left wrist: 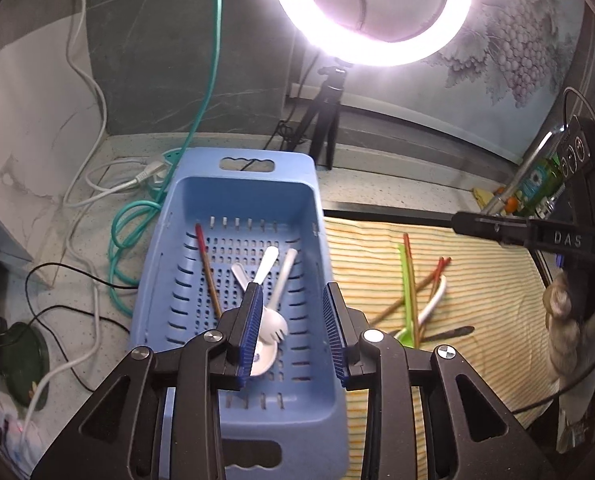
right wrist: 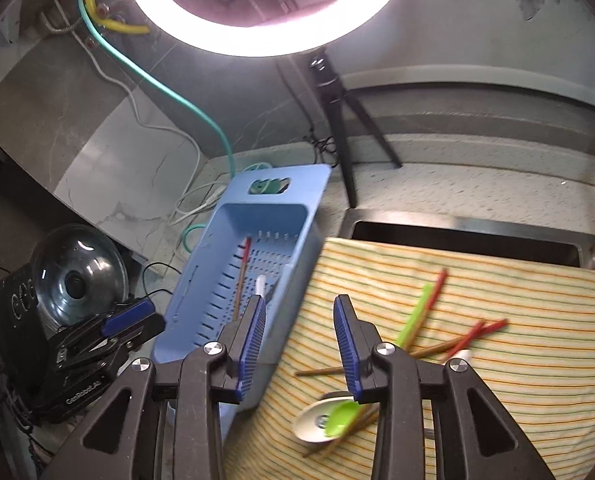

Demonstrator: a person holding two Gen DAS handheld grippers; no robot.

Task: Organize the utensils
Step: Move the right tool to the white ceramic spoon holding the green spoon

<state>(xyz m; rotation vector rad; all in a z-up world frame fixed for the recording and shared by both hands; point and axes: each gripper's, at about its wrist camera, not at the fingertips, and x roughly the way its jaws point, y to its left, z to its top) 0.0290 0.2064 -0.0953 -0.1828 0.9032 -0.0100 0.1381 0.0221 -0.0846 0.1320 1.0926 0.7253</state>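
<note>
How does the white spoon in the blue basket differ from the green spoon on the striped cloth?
The white spoon lies inside the blue basket, sorted; the green spoon is still out on the striped cloth. The white spoon crosses other white utensils; the green spoon's bowl rests over a second white spoon among chopsticks. Both lie flat, ungripped.

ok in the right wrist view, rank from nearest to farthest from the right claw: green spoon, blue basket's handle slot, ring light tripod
1. green spoon: just below the right claw, its bowl by the right fingertip, on the striped cloth.
2. blue basket's handle slot: at the basket's far end, up and left.
3. ring light tripod: behind the basket, on the counter near the wall.
</note>
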